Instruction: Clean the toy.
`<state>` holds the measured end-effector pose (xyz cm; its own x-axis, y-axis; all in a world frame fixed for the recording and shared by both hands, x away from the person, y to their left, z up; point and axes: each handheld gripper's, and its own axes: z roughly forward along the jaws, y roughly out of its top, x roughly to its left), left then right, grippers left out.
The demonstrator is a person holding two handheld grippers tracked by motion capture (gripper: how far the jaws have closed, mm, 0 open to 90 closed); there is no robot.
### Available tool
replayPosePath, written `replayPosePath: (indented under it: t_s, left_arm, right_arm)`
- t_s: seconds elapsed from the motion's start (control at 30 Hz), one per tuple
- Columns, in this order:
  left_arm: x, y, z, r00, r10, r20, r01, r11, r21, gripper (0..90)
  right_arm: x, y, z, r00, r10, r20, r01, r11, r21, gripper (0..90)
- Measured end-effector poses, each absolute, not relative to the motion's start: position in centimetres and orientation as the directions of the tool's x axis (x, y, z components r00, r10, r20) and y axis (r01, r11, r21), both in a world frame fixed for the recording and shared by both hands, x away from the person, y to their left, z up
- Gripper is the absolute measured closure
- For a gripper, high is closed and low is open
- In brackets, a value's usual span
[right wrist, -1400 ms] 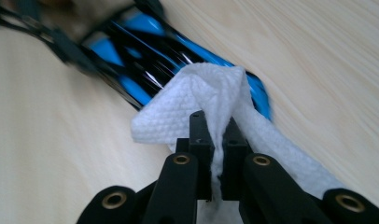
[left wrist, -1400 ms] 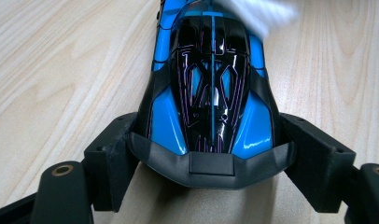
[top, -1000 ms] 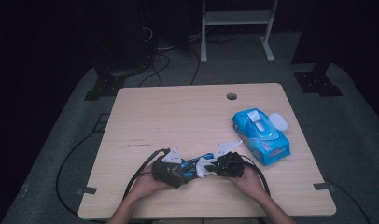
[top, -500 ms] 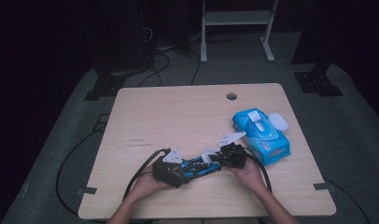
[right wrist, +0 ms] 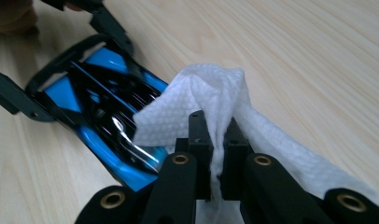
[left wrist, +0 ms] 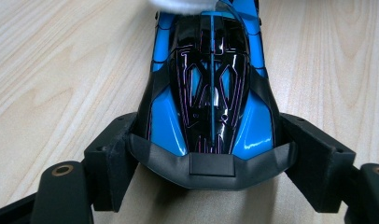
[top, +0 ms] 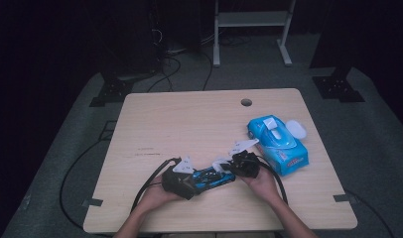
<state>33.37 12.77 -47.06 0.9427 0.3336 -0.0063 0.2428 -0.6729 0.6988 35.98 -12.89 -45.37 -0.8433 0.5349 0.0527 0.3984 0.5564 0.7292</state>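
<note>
A blue and black toy car [left wrist: 211, 93] lies on the wooden table [top: 199, 124]. My left gripper [left wrist: 211, 158] is shut on its wide rear end, one pad [left wrist: 110, 149] pressing each side. In the high view this gripper [top: 190, 181] sits at the car's [top: 212, 177] left end. My right gripper [right wrist: 216, 140] is shut on a crumpled white wipe [right wrist: 201, 93], which rests against the other end of the car [right wrist: 99, 116]. Seen from above, the right gripper [top: 228, 166] and the wipe [top: 221, 162] are at the car's right end.
A blue pack of wet wipes [top: 278, 139] with its white lid [top: 296, 129] flipped open lies just right of the right hand. A round cable hole [top: 246, 102] is near the table's far edge. Black cables [top: 150, 181] trail off the near edge.
The right gripper with the wipe has shifted slightly away from the person, along the car's right end. The left gripper and the car have stayed put.
</note>
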Motion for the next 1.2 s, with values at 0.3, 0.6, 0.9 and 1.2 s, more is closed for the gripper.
replayPosePath:
  t_s: [0.3, 0.6, 0.9, 1.2]
  left_arm:
    - [33.3, 12.8, -47.1, 0.942, 0.336, -0.011, 0.246, -0.668, 0.703, 23.9]
    - [33.4, 12.8, -47.0, 0.943, 0.332, -0.010, 0.244, -0.674, 0.697, 23.9]
    - [33.5, 12.9, -47.0, 0.945, 0.327, -0.009, 0.242, -0.679, 0.693, 23.9]
    - [33.4, 12.7, -47.0, 0.943, 0.333, -0.009, 0.245, -0.675, 0.697, 24.0]
  right_arm:
    - [35.1, -13.9, -44.1, -0.863, 0.502, 0.058, 0.375, 0.559, 0.739, 58.0]
    - [35.9, -13.2, -44.4, -0.841, 0.529, 0.111, 0.410, 0.490, 0.769, 75.5]
    - [35.8, -14.6, -45.8, -0.824, 0.555, 0.111, 0.446, 0.515, 0.732, 87.1]
    - [33.6, -15.4, -45.4, -0.852, 0.499, 0.156, 0.441, 0.525, 0.728, 87.4]
